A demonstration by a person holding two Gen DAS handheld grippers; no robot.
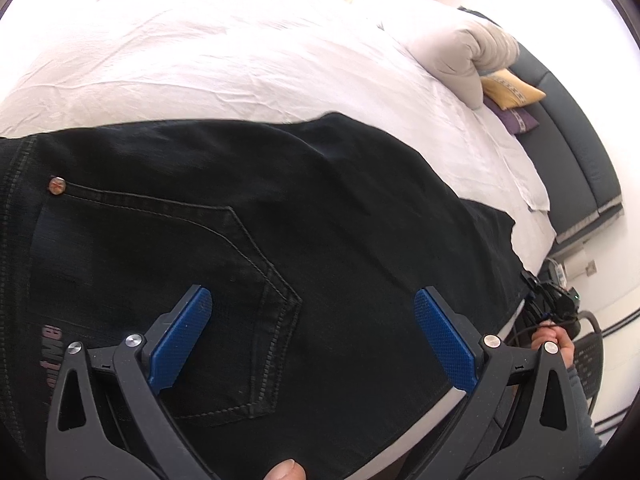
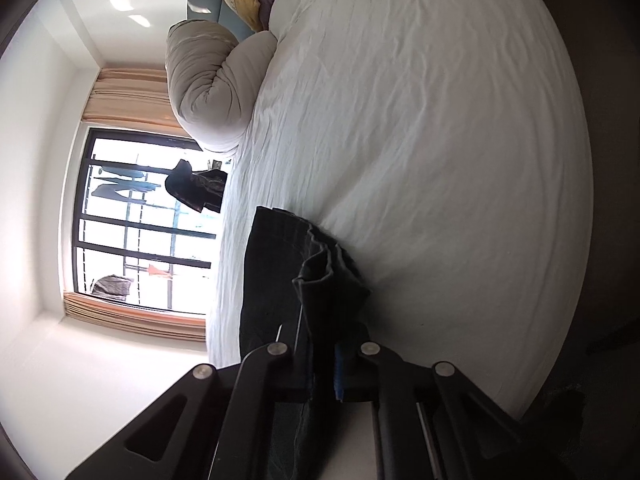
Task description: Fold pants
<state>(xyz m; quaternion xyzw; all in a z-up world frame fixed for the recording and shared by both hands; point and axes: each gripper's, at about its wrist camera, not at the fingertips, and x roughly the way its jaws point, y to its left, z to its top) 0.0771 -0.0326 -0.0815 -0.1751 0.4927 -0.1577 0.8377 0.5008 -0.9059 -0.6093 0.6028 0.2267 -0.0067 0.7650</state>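
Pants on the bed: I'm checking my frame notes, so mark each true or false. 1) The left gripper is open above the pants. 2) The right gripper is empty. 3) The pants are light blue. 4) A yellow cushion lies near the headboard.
1) True: the left gripper is open over the pants, its pads clear of them.
2) False: the right gripper is shut on the pants' hem.
3) False: they are black.
4) True: the yellow cushion lies beside the rolled duvet.
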